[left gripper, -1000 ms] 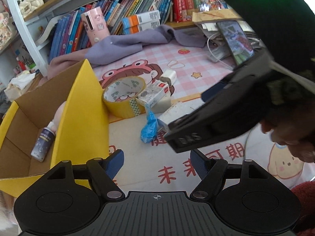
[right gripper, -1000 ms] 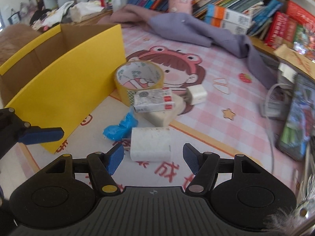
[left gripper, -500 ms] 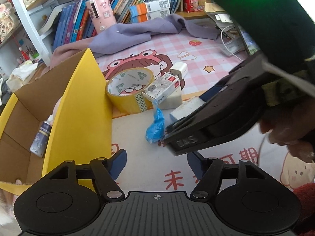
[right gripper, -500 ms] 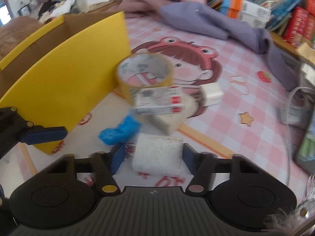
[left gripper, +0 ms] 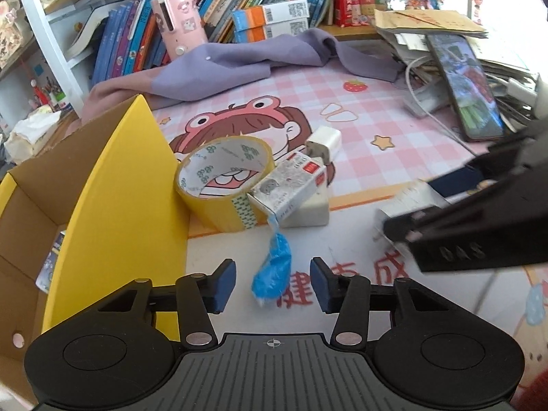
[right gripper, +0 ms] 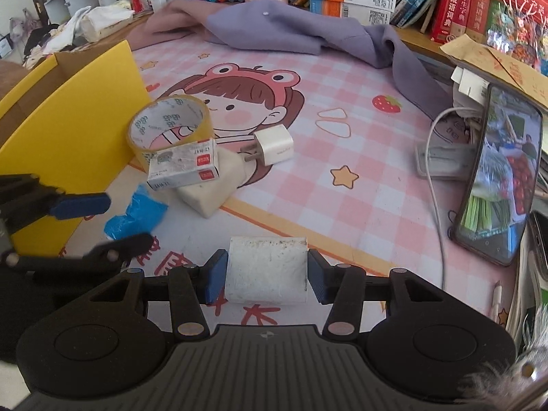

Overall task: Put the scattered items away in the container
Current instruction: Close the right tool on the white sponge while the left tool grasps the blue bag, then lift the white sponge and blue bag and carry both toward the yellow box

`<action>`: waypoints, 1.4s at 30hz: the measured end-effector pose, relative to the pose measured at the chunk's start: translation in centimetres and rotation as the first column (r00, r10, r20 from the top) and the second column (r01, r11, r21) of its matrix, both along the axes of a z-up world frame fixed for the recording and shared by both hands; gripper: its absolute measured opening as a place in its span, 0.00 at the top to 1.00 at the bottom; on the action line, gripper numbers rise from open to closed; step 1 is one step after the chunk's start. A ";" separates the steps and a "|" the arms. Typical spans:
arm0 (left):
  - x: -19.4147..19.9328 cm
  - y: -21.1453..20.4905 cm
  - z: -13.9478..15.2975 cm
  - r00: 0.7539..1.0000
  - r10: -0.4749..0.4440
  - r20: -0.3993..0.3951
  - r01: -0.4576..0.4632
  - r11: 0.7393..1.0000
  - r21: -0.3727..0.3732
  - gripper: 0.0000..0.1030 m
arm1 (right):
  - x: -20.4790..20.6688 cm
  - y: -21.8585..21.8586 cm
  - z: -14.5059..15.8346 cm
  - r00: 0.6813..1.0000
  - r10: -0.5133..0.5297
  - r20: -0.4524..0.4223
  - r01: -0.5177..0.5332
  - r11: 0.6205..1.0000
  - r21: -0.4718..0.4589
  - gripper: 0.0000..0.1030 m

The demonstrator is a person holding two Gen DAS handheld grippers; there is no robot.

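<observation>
Jaws of my right gripper have closed onto the white block, left gripper narrowing, unclamped, around the blue wrapper; both nearly box-ready.

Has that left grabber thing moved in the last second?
Yes. The left gripper has slid toward the blue bag, its jaws closing either side without touching it, judged against the yellow box.

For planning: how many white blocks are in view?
3: one block in the right gripper, a cream one under the small box, a plug beside it. Others may be hidden.
</observation>
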State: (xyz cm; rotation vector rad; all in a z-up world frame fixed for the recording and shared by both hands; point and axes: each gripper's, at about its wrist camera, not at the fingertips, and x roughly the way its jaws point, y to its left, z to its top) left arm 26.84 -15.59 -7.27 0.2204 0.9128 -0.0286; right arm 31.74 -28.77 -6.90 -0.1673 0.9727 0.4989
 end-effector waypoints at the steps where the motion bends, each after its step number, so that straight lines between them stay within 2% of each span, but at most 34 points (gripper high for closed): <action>1: 0.2 0.1 -0.2 1.000 0.008 -0.006 -0.008 1.000 -0.005 0.57 | -0.1 0.0 0.0 1.000 0.002 0.002 -0.002 1.000 0.000 0.54; 4: 0.6 0.4 -0.7 0.999 0.031 -0.025 -0.032 0.999 -0.026 0.64 | -0.1 0.0 0.0 1.000 0.005 0.007 -0.005 1.000 0.001 0.54; 6: 0.7 0.7 -0.9 0.998 0.041 -0.037 -0.043 0.998 -0.045 0.75 | -0.3 -0.1 0.0 1.000 0.006 0.009 -0.006 1.000 0.001 0.54; 9: 0.6 0.9 -0.9 0.998 0.055 -0.037 -0.057 0.996 -0.068 0.76 | -0.4 -0.1 0.0 1.000 0.005 0.010 -0.005 1.000 0.000 0.54; 13: 0.0 0.9 -0.4 0.998 0.063 -0.018 -0.064 0.995 -0.081 0.77 | -0.6 -0.3 0.2 1.000 0.000 0.015 0.000 1.000 0.006 0.54; 23: -2.9 0.4 1.6 1.000 0.014 0.028 -0.011 0.995 -0.101 0.79 | -3.1 -0.6 1.7 0.999 0.001 0.053 -0.002 1.000 0.023 0.54; 32: -6.4 1.4 3.5 0.997 -0.006 0.081 0.017 0.990 -0.137 0.79 | -6.8 0.0 3.2 0.995 -0.019 0.094 0.018 1.000 0.011 0.54; 42: -10.7 3.7 4.4 0.989 -0.085 0.118 0.104 0.979 -0.173 0.79 | -12.0 1.7 4.3 0.988 -0.091 0.123 0.093 0.996 -0.012 0.54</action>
